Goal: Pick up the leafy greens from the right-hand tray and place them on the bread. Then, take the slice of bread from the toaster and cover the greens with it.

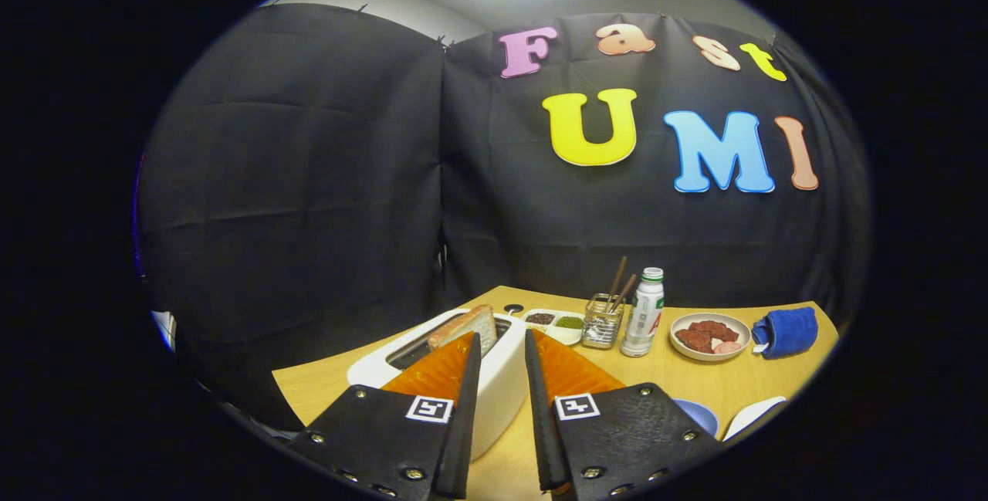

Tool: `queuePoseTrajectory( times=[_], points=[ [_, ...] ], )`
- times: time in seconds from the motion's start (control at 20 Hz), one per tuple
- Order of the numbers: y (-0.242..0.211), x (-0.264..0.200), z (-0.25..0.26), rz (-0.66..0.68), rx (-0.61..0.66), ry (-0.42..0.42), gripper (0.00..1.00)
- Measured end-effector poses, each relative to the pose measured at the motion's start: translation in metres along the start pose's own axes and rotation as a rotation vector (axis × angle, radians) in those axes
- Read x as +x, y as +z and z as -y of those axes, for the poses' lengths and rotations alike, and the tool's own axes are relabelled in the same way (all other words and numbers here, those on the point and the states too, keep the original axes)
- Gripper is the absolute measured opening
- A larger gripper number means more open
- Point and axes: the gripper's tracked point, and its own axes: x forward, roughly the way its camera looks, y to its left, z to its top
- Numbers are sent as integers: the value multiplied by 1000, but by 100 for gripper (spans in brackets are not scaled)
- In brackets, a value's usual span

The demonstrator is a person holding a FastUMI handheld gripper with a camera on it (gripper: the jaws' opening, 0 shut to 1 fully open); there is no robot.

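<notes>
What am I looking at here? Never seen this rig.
It is a handheld two-finger gripper, carried by a person; no robot arm. The camera rides on it and looks forward along its orange-and-black fingers. The jaws are open and hold nothing. Just ahead sits a white toaster with a bread slice sticking up from its slot. Beyond, on the wooden table: a small dish tray, a stick holder, a bottle, a bowl of reddish food and a blue cloth.
</notes>
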Motion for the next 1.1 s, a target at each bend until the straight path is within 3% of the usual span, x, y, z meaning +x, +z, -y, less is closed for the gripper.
queuePoseTrajectory(
  times=[0.45,1.0,1.1],
  points=[
    [-25,46,-44,-55,-13,12,34],
    [-45,64,-37,-91,-35,-46,34],
    [-46,66,-38,-92,-22,-41,23]
  ],
)
